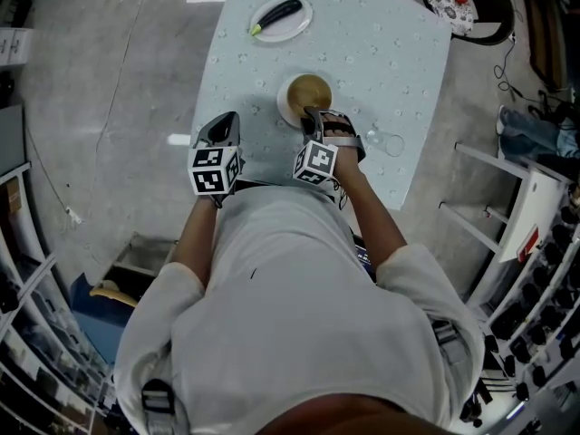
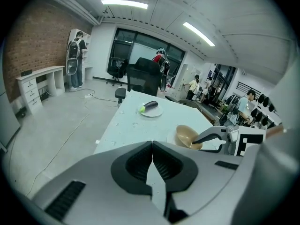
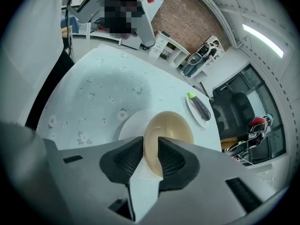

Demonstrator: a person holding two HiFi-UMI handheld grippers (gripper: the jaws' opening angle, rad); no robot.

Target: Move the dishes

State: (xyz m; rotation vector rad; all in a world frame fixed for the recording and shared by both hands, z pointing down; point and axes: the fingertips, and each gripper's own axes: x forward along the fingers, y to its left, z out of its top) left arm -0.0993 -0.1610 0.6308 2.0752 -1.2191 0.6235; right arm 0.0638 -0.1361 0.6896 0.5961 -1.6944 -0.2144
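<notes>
Two plates: near plate [image 3: 129, 125] under one tan bowl [image 3: 173, 123], far plate [image 1: 304, 25] carrying one eggplant [image 1: 279, 12]; my right gripper [image 3: 150, 156] pinched the bowl's rim, left gripper [image 2: 152, 161] sat closed, empty.

The surface [image 1: 381, 53] is wearing a pale cover printed with small flowers. Beyond its far edge a black office chair [image 2: 143, 76] is standing, and a second swivel chair [image 2: 115, 67] is waiting further back by the dark windows. Off the surface's left edge, a white desk with drawers [image 2: 40, 81] is sitting along the brick wall [image 2: 28, 41] on the grey floor [image 2: 61, 121]. Beside the desk, two backpacks [image 2: 73, 62] are hanging on a white display stand. A thin cable [image 1: 60, 196] is trailing over the floor. Past the surface's right edge several people [image 2: 193, 86] are standing, and ceiling light strips [image 2: 124, 4] are glowing overhead.
</notes>
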